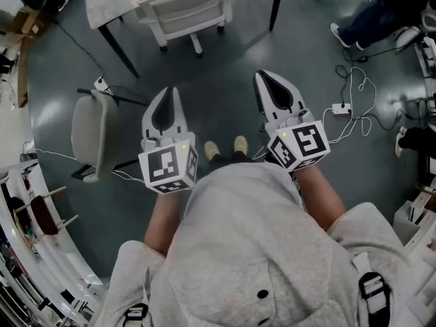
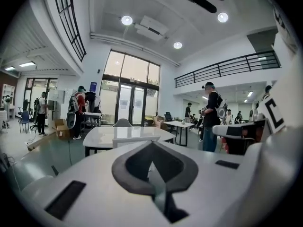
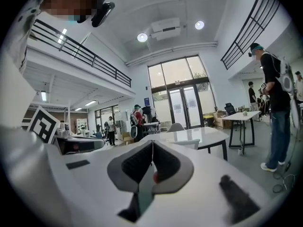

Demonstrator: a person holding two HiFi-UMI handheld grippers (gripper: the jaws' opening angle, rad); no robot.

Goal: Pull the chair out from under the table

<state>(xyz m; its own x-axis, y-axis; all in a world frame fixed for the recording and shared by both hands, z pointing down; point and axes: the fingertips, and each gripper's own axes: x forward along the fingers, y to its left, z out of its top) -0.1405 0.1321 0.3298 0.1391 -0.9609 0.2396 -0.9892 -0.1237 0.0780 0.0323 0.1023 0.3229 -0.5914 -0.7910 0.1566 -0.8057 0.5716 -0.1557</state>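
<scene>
Left gripper [image 1: 170, 94] and right gripper [image 1: 264, 79]: jaws fully closed, empty, well short of the chair [image 1: 187, 9]. It's half hidden under the surface [image 1: 110, 0], which is cut off up top.

The left gripper [image 1: 169, 92] and the right gripper [image 1: 261, 78] are white moulded shells, and their fingers [image 1: 178, 114] frame a dark grey teardrop-shaped pad. Each carries a cube [image 1: 168, 167] printed with black-and-white square markers and a small green light. The person wears a light grey hooded sweatshirt [image 1: 252, 251], black buckled straps [image 1: 371, 290] at the frame's lower corners, and pale yellow shoes [image 1: 223, 148].
</scene>
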